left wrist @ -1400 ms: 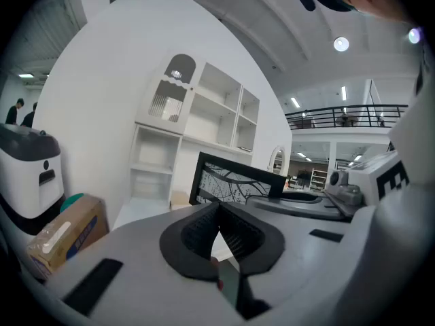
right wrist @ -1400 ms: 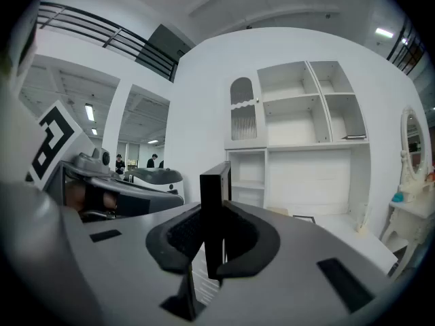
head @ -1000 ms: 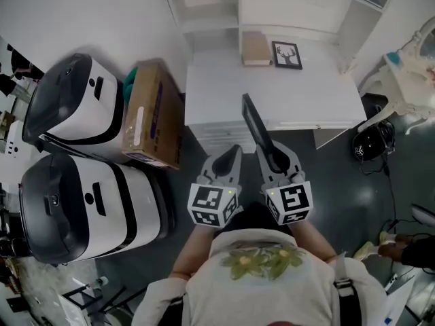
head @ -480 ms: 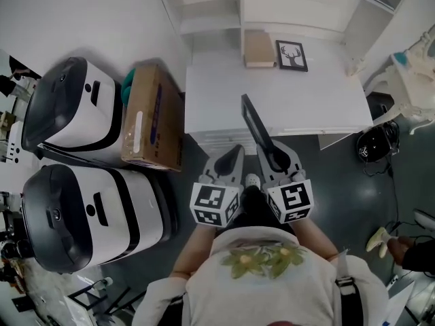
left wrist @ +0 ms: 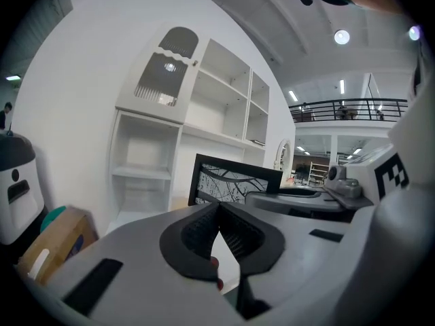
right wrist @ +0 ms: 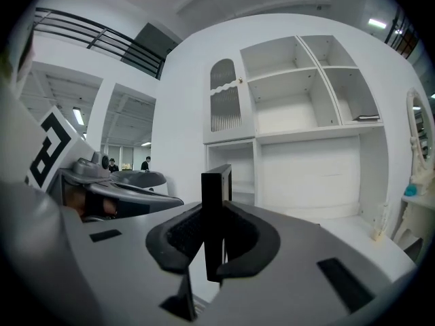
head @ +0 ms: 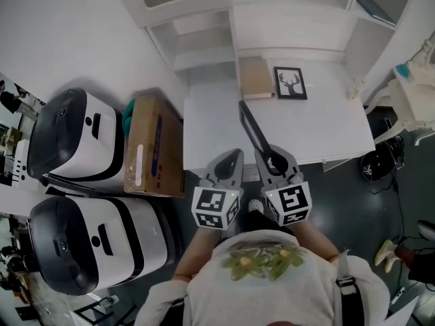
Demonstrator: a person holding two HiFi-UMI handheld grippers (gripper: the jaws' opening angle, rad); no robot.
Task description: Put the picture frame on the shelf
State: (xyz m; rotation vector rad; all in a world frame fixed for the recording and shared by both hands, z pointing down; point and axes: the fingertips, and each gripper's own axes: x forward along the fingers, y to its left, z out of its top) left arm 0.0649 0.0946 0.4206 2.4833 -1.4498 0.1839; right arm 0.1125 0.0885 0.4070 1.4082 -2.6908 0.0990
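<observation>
My right gripper (head: 267, 155) (right wrist: 213, 231) is shut on the bottom edge of a black picture frame (head: 251, 128) (right wrist: 215, 212), which stands on edge and reaches out over the white table (head: 217, 131). In the left gripper view the frame's (left wrist: 234, 182) patterned face shows to the right. My left gripper (head: 233, 157) (left wrist: 219, 212) hangs beside it, shut and holding nothing. Both grippers hover at the table's near edge. The white shelf unit (head: 204, 29) (right wrist: 306, 107) rises behind the table with bare compartments.
A second black frame with a deer print (head: 290, 83) and a tan book (head: 255, 77) lie at the table's back. A cardboard box (head: 153, 145) and two black-and-white machines (head: 75, 134) stand left. A white dresser (head: 408, 94) stands on the right.
Both grippers and the held frame have come closer to the table and shelf. The frame now reaches over the tabletop. Neither gripper's jaws have changed.
</observation>
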